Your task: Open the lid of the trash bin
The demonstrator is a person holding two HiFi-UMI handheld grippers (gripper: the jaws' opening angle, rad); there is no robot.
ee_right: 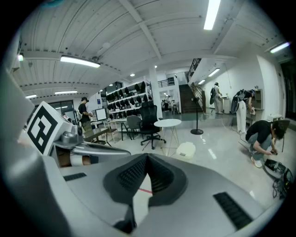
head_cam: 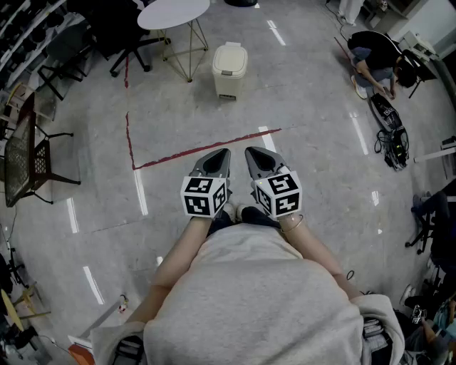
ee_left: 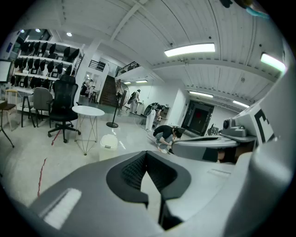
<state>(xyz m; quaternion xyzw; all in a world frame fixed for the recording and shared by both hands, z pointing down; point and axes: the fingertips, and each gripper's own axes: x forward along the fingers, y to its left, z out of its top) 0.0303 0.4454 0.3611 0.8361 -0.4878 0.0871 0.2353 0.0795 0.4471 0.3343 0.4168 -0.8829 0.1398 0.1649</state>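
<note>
The trash bin (head_cam: 229, 68) stands far ahead on the floor (head_cam: 306, 100), more in line with the left gripper (head_cam: 222, 153) than the right gripper (head_cam: 253, 151). Both pairs of jaws are closed on nothing.

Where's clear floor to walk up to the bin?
Bare floor from the red tape line up to the trash bin, and right of it. Crowded: round table at its left, crouching person far right.

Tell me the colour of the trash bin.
Cream white, body and lid alike. The trash bin shows best in the head view.
</note>
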